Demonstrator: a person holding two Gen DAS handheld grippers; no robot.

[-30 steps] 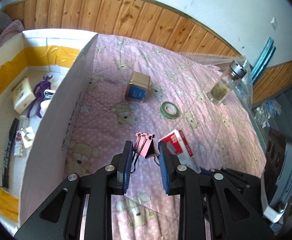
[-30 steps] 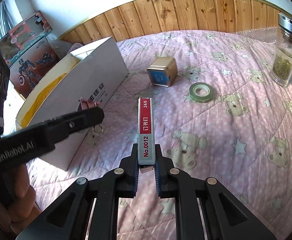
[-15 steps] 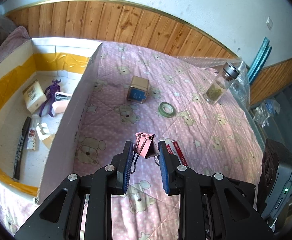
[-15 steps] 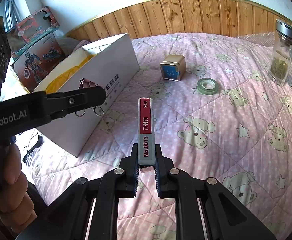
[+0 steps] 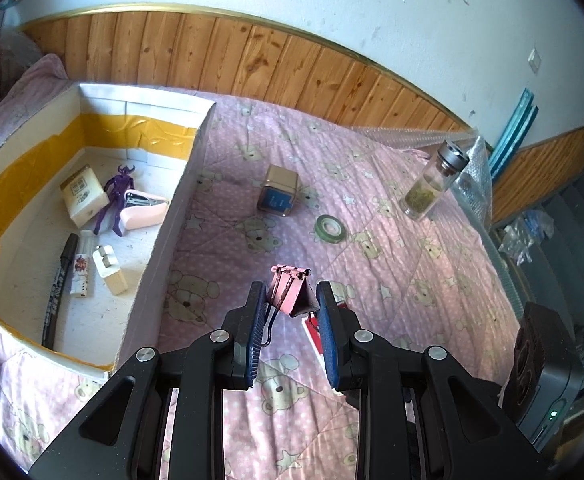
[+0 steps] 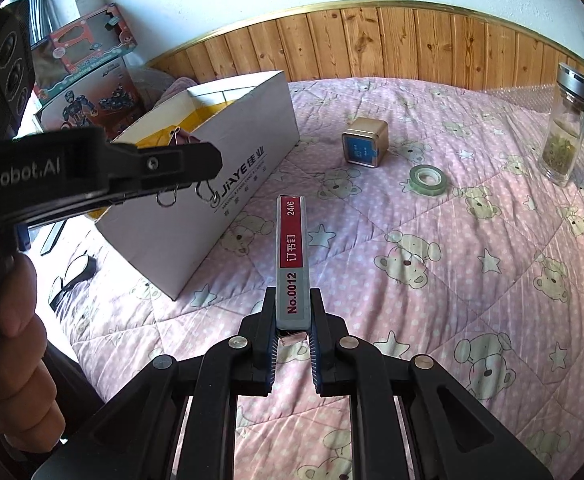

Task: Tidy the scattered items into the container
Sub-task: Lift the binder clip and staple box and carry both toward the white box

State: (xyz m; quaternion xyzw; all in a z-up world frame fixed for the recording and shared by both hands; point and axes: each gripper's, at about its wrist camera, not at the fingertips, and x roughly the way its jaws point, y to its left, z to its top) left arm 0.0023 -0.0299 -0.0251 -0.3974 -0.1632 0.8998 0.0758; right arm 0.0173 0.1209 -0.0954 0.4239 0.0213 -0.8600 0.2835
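My left gripper [image 5: 292,304] is shut on a pink binder clip [image 5: 289,292] and holds it above the pink bear-print bedspread, right of the white cardboard box [image 5: 171,216]. It also shows in the right wrist view [image 6: 195,160], near the box [image 6: 227,184]. My right gripper [image 6: 292,308] is shut on a red-and-grey staple box [image 6: 291,256], held above the bedspread; its tip shows in the left wrist view [image 5: 312,330]. A gold and blue tin [image 5: 277,196] [image 6: 365,146], a green tape roll [image 5: 330,229] [image 6: 428,178] and a glass jar [image 5: 432,188] [image 6: 564,128] rest on the bed.
The box holds a small carton [image 5: 83,196], a purple figure [image 5: 117,196], a pink stapler [image 5: 143,210], a marker [image 5: 57,280] and a plug [image 5: 109,268]. Wood panelling lines the wall. Toy boxes [image 6: 87,76] stand behind the box. Glasses [image 6: 67,276] lie beside it.
Both grippers have risen and drawn back from the bed with their items still held. The left gripper now looks down into more of the box.
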